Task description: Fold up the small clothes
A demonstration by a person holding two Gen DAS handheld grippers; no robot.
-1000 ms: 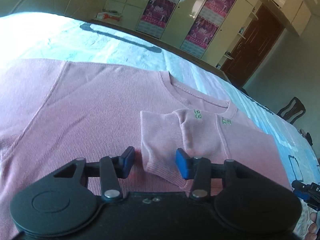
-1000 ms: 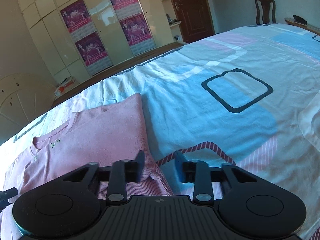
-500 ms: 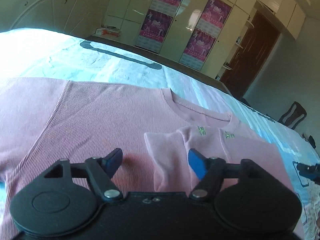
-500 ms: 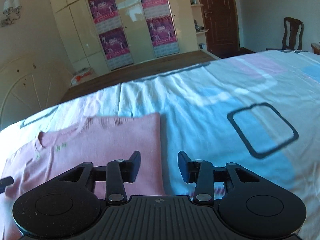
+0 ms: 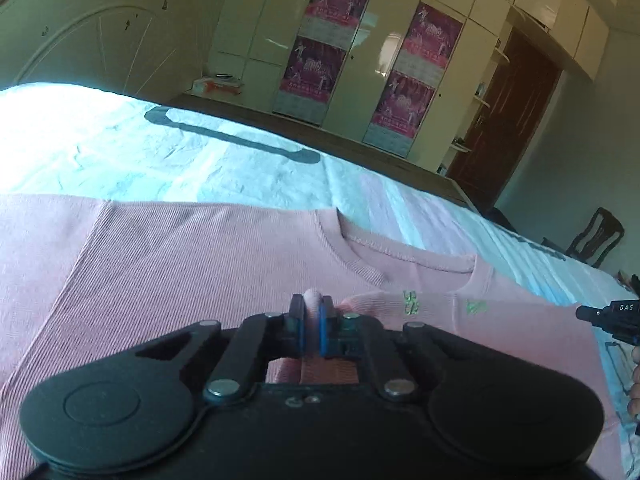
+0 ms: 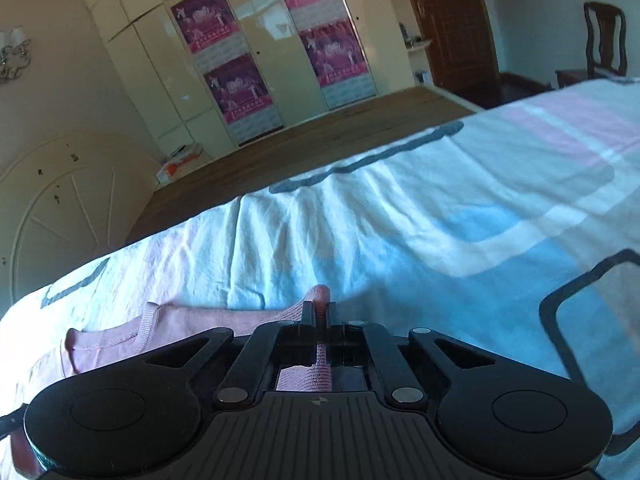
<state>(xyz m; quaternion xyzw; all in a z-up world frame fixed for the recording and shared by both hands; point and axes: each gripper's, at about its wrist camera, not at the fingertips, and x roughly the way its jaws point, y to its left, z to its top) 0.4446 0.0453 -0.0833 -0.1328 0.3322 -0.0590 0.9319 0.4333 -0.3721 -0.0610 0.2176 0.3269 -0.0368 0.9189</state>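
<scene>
A pink ribbed sweater [image 5: 192, 264] lies flat on the bed, neckline toward the far side, with its right sleeve folded back over the chest. My left gripper [image 5: 311, 312] is shut on a pinch of that folded pink sleeve. In the right wrist view the sweater [image 6: 120, 332] shows at the lower left. My right gripper [image 6: 320, 312] is shut on a fold of its right edge, with pink fabric poking up between the jaws. The right gripper's tip shows in the left wrist view [image 5: 608, 316] at the far right.
The bed sheet [image 6: 440, 216] is white with blue and pink blocks and dark outlines. Beyond the bed's far edge are a wooden floor [image 6: 320, 140], wardrobes with posters [image 5: 340, 48], a brown door [image 5: 516, 120] and a chair [image 5: 596, 236].
Both grippers went from open to shut on the sweater: the left on the folded sleeve, the right on the right edge. Both cameras dropped lower toward the fabric.
</scene>
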